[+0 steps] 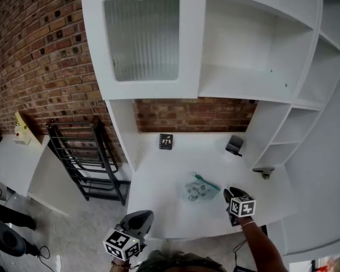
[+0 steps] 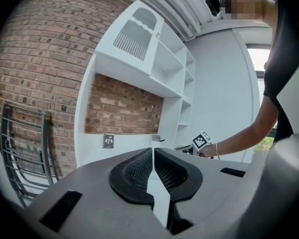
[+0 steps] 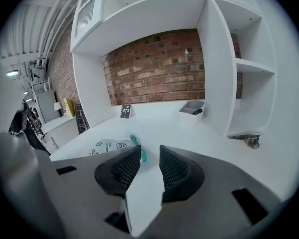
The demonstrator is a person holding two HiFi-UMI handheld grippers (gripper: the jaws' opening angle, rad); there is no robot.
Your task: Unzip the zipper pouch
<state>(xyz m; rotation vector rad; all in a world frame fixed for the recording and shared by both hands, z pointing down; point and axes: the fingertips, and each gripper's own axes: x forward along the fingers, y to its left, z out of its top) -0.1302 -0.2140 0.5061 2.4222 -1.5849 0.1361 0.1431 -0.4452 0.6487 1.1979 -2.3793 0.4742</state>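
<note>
Left tool [image 2: 153,151]: black rubber pads with a cross-hatched grip, pressed together along a thin seam, nothing between them. In the head view it hung off the near edge of the surface [image 1: 158,169], at 7 o'clock from the zipper pouch [image 1: 196,189] and well apart from it.

Right tool [image 3: 149,153]: same textured pads on a smooth grey body. They stood a little apart, with only bare surface showing through the narrow gap. In the head view it sat between 3 and 4 o'clock from the pouch, near it but not touching.

Pouch: flat, soft and crinkled, made of translucent plastic with dark printed doodles. It lay on the smooth white surface. A teal-green zipper strip [image 3: 136,144] ran along the edge nearest the right tool, and in the right tool's view it lay at 11 o'clock from the pads. Whether the zip was closed could not be made out.

Surroundings, head view:
- A small black card [image 1: 165,141] stood at 11 o'clock from the pouch, before the rough red brick wall [image 1: 192,114].
- A grey rectangular tray [image 1: 234,145] sat at 1 o'clock from the pouch.
- A black slatted metal rack [image 1: 85,152] stood at 9 o'clock from the surface.
- A white cabinet door [image 1: 141,35] with a ribbed glass panel and a scalloped top edge hung at 12 o'clock.
</note>
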